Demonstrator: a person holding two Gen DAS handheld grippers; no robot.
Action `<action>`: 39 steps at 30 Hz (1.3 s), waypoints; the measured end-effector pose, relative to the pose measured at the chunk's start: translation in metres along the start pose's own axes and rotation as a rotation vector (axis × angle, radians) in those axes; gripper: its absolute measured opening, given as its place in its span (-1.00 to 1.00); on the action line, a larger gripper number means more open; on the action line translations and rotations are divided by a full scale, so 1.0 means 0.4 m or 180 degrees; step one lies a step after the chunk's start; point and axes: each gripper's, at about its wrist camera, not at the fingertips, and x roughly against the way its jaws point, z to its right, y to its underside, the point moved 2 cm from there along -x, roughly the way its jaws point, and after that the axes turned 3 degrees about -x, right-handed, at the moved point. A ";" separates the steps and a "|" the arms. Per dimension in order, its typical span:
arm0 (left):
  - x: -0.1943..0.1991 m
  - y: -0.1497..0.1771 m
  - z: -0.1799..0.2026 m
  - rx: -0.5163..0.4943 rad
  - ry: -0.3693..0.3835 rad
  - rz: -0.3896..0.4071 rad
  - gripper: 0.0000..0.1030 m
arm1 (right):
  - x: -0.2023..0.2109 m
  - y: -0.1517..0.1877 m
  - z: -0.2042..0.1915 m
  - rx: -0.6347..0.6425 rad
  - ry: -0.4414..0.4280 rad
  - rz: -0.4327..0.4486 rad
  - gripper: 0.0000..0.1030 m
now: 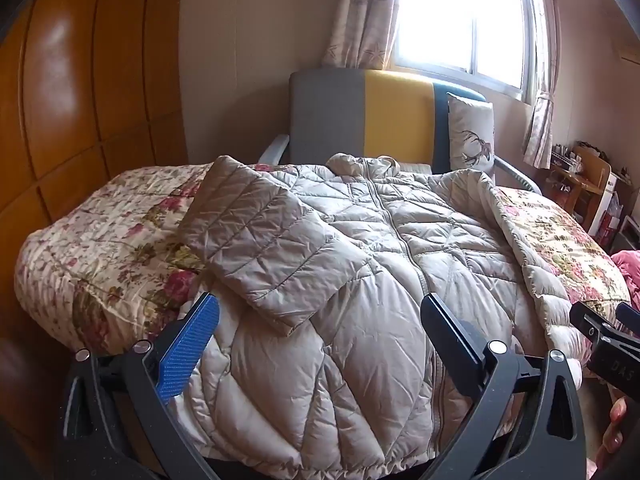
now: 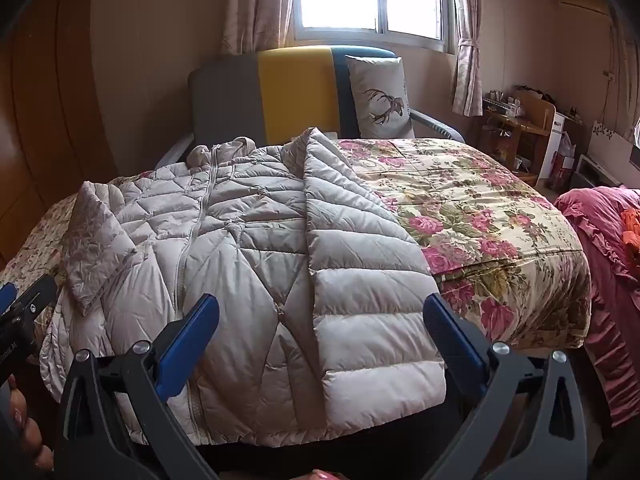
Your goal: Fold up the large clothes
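Both pairs of jaws are shown spread to their widest, with nothing clamped and nothing touched. Between the tips of the left gripper (image 1: 320, 312) the lower front of a pale quilted down jacket (image 1: 360, 264) is framed, its hem lying just below the jaws at the near edge of the bed. Between the tips of the right gripper (image 2: 320, 312) the same jacket's hem corner is seen, overlaid by a folded-in panel.

Progress is judged as partial. The jacket is laid front up, zip closed, on a floral quilt (image 1: 100, 240). One sleeve (image 1: 264, 240) is seen folded diagonally inward across the chest, just beyond the left gripper's blue-padded finger. The opposite side (image 2: 360, 280) is turned over toward the zip, its long edge running away from the right gripper. The lengthwise fold, hem toward collar, is judged not yet made, and the hood (image 2: 224, 148) remains loose at the far end.

Beyond the bed, a grey, yellow and blue armchair (image 2: 288, 92) with a deer-print cushion (image 2: 380, 96) is set beneath the window.
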 end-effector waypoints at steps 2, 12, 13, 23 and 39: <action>0.000 0.000 0.002 -0.0017 -0.0001 0.0005 0.94 | -0.002 0.000 -0.001 0.0018 0.0009 -0.0020 0.97; 0.000 0.015 -0.004 -0.0018 -0.0002 0.0018 0.94 | -0.003 0.004 -0.007 0.0036 0.0018 -0.0010 0.97; -0.001 0.016 -0.004 -0.0020 -0.0002 0.0019 0.94 | -0.002 0.003 -0.006 0.0038 0.0016 -0.0015 0.97; -0.002 0.011 -0.002 -0.0003 -0.0015 0.0016 0.94 | -0.005 0.001 0.000 0.0038 -0.0022 -0.0029 0.97; -0.010 0.012 -0.005 0.0015 -0.0019 0.0004 0.94 | -0.014 0.002 -0.002 0.0032 -0.0045 -0.0091 0.97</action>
